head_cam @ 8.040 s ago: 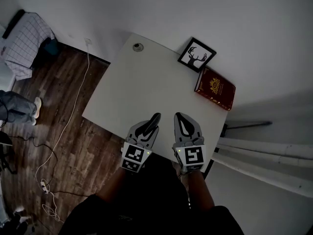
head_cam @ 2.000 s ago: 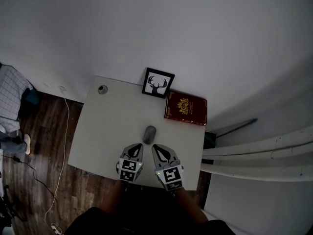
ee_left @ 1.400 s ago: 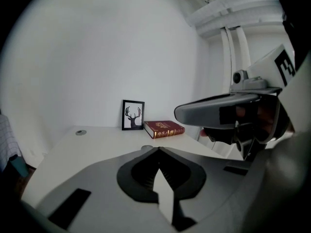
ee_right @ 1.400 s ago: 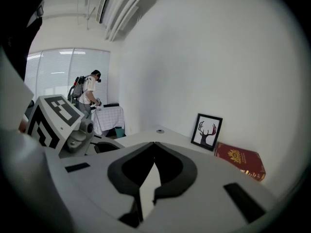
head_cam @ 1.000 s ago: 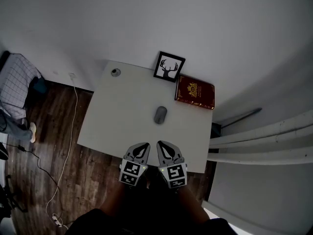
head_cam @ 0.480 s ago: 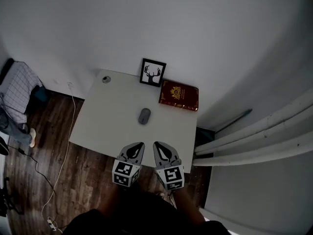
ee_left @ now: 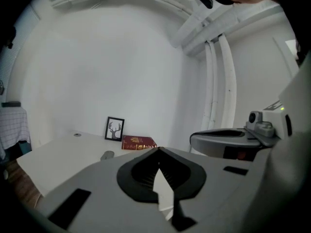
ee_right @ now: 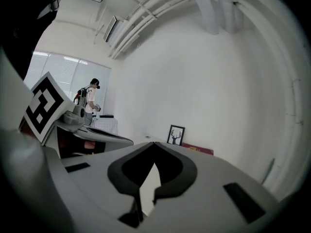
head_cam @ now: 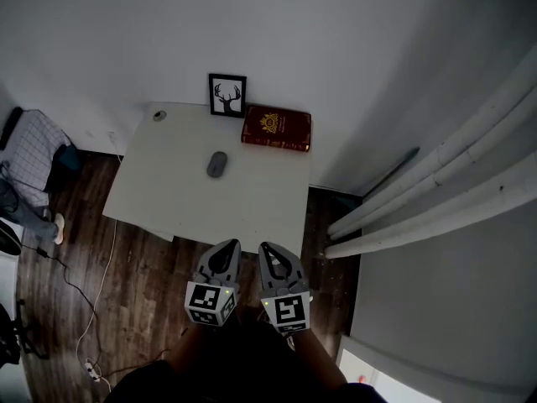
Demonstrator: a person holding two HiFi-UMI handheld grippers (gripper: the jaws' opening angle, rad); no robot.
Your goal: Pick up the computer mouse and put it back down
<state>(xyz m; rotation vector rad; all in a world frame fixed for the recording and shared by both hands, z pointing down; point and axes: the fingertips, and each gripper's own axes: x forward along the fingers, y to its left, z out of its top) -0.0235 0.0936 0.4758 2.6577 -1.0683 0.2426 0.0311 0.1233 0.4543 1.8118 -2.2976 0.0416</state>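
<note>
Mouse (head_cam: 217, 164) lies flat on white table (head_cam: 159, 200), near middle, nothing touching it. Its long side runs about 12 to 6 in head view. Red book (head_cam: 277, 128) at its 2 o'clock, deer picture (head_cam: 227, 96) at its 12.

Left gripper (head_cam: 227, 247) and right gripper (head_cam: 268, 250) hang side by side past table's near edge, over floor, well apart from mouse. Both jaws squeezed tight together, holding nothing.

Mouse at 12 o'clock from left gripper, 11 from right. Left looks bit nearer. My guess: reach straight ahead, open jaws first
</note>
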